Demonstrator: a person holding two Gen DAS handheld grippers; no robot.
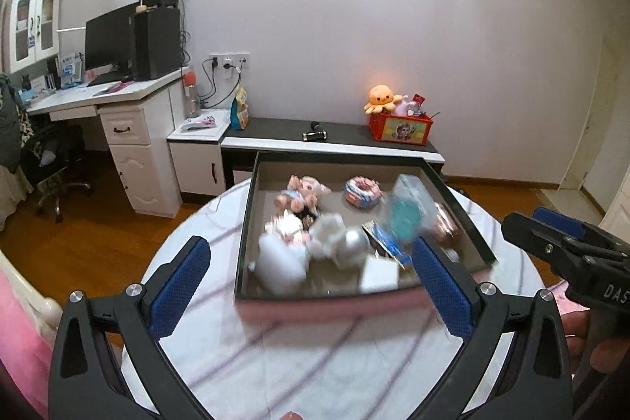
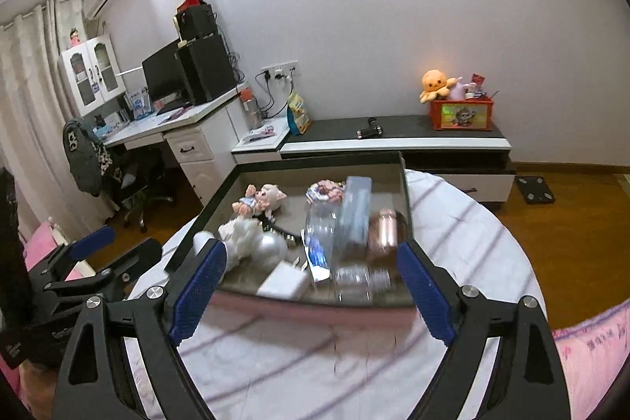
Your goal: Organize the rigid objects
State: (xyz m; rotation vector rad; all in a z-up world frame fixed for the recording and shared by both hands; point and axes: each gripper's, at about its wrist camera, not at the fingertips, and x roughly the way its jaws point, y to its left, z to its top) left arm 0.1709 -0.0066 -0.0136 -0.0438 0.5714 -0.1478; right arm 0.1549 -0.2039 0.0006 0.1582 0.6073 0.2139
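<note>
A dark shallow tray point(image 1: 246, 223) point(image 2: 315, 157) with a pink front edge sits on the round white table point(image 1: 315, 361) point(image 2: 315, 361). It holds a pig figurine point(image 1: 303, 191) point(image 2: 264, 199), a silver ball point(image 1: 354, 243) point(image 2: 271, 247), a white cube point(image 1: 380, 272) point(image 2: 283, 280), a rose-gold can point(image 2: 384, 233), a clear pack with teal inside point(image 1: 405, 211) and other small items, all blurred. My left gripper point(image 1: 311, 282) hangs open before the tray's near edge, holding nothing. My right gripper point(image 2: 313, 290) is beside it, also open with nothing between its pads.
Behind the table runs a low black-topped cabinet point(image 1: 334, 138) with a red toy box point(image 1: 399, 128) and an orange plush. A white desk point(image 1: 118, 93) with a monitor and an office chair point(image 1: 55, 160) stand at left. Pink bedding point(image 2: 590, 353) borders the table.
</note>
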